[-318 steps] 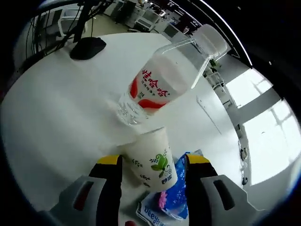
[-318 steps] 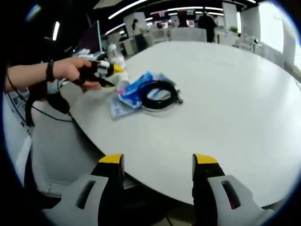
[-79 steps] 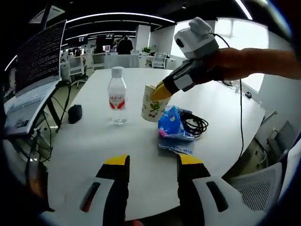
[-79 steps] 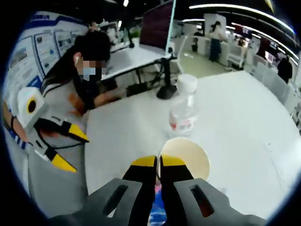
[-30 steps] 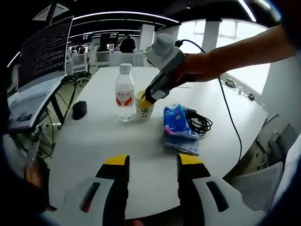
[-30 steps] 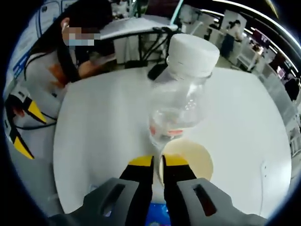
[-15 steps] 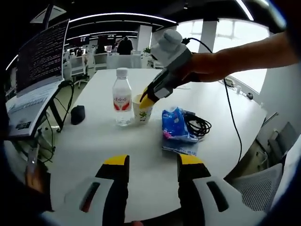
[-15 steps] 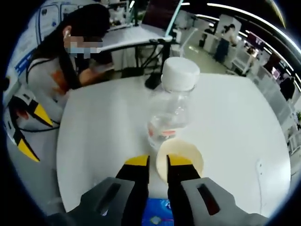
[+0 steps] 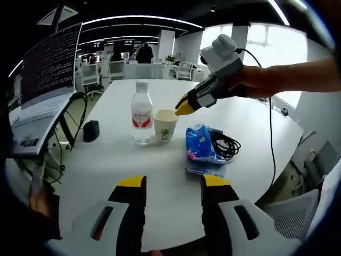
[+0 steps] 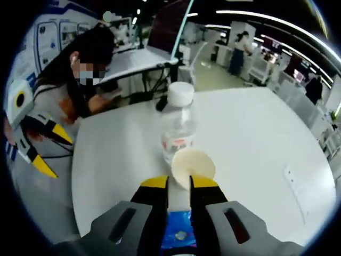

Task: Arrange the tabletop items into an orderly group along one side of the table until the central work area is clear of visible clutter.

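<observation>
A clear water bottle (image 9: 141, 113) with a red label stands on the round white table (image 9: 101, 176), and a paper cup (image 9: 165, 125) stands upright just right of it. A blue packet (image 9: 199, 146) and a coiled black cable (image 9: 226, 145) lie further right. My right gripper (image 9: 184, 106), held by a hand, hovers above and right of the cup, apart from it. Its jaws stand slightly open over the cup (image 10: 193, 164), with the bottle (image 10: 177, 130) behind and the packet (image 10: 178, 226) below. My left gripper (image 9: 168, 186) is open and holds nothing, well short of the items.
A black mouse (image 9: 91, 130) lies left of the bottle near the table edge. A seated person (image 10: 80, 69) holds the left gripper (image 10: 53, 152) beside the table (image 10: 256, 160). Desks, monitors and chairs stand around the room.
My right gripper has let go of the cup's rim and drawn back up and away. The cup now stands free beside the bottle. The left gripper has barely moved.
</observation>
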Demonstrator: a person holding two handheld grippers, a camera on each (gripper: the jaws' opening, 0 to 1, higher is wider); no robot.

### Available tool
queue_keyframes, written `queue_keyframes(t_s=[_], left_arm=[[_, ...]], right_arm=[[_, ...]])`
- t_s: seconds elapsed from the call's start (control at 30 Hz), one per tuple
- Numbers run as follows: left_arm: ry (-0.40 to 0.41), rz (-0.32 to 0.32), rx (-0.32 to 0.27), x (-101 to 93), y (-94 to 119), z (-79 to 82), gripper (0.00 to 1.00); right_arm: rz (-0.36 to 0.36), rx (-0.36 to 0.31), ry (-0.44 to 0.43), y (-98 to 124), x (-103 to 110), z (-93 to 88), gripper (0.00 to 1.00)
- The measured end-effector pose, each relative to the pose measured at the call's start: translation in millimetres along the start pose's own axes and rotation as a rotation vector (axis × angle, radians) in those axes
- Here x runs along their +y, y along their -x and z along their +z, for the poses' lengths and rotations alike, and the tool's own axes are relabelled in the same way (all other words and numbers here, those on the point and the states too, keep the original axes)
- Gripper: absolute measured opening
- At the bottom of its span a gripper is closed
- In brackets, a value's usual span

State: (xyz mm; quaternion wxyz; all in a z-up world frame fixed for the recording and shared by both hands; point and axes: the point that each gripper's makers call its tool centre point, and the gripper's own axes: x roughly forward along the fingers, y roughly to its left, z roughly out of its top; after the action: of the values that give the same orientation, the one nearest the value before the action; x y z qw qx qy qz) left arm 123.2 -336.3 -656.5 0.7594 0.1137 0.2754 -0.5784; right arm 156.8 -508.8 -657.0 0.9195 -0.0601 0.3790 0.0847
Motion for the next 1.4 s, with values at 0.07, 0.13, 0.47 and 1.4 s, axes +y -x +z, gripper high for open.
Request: queue_keyframes(t_s=[0.07, 0.13, 0.47, 1.4], left_arm=[[0.003, 0.0, 0.0, -0.9, 1.2, -0.1, 0.39], [0.003, -0.001, 0.001, -1.3, 1.7, -0.5, 0.39], [0.008, 0.005, 0.001, 0.3, 2.7, 3.1, 0.4], [-0.062, -0.023, 0.006, -5.3, -0.7, 30.5, 0.42]], right_arm=[[-0.012, -0.016, -0.033, 6.1, -2.9, -2.2, 0.12], [-0.029, -0.028, -0.061, 15.5, -6.8, -7.9, 0.12], [-0.118, -0.05, -0.245, 62.6, -18.5, -69.4, 0.1], [-0.218, -0.102, -0.583, 98.1, 30.8, -175.6, 0.12]])
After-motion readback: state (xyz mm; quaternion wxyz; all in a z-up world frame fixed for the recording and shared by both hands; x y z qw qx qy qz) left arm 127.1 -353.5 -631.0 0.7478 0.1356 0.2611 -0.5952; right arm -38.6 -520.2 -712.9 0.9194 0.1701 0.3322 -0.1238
